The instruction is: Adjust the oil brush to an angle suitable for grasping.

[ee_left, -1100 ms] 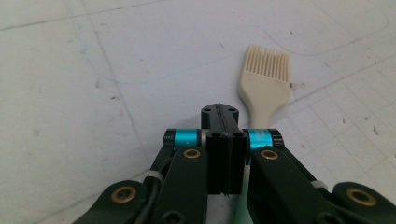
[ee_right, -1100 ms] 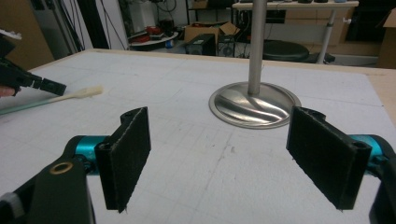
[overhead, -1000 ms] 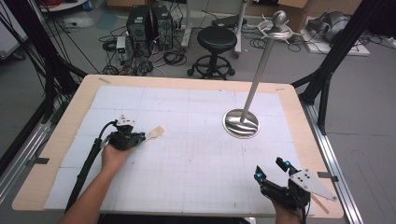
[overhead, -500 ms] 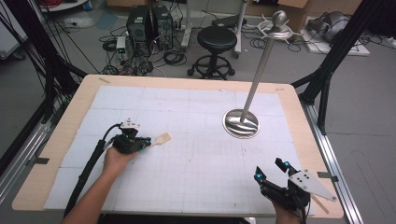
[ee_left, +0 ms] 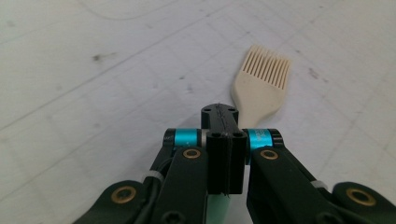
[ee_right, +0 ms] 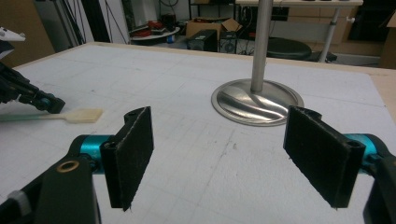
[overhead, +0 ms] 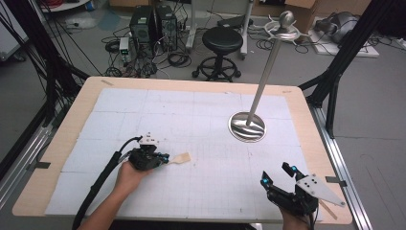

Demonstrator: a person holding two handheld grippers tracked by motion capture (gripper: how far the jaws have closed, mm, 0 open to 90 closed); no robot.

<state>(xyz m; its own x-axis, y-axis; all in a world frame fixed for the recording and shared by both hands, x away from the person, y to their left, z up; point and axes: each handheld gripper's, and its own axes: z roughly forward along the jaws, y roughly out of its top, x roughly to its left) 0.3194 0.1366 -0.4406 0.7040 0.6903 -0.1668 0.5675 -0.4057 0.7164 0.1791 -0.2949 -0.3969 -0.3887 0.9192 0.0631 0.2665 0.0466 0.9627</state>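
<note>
A cream pastry brush (overhead: 181, 157) with flat bristles lies low over the white mat at the near left. Its head points right toward the stand. My left gripper (overhead: 165, 158) is shut on the brush's pale green handle just behind the head. In the left gripper view the brush head (ee_left: 261, 84) sticks out past the left gripper (ee_left: 219, 112), whose jaws are pressed together. My right gripper (overhead: 276, 175) hovers at the table's near right corner, open with nothing between its pads (ee_right: 133, 154). From there the brush (ee_right: 84, 115) and the left gripper (ee_right: 32, 100) show at far left.
A steel stand with a round base (overhead: 247, 127) and a leaning pole (overhead: 268, 67) topped by a ball sits at the mat's right middle. Its base (ee_right: 257, 100) is straight ahead in the right gripper view. A stool (overhead: 220, 40) and computer gear stand on the floor beyond the table (overhead: 306, 120).
My left gripper has carried the brush toward the near edge and a little to the right. The right gripper has barely shifted.
</note>
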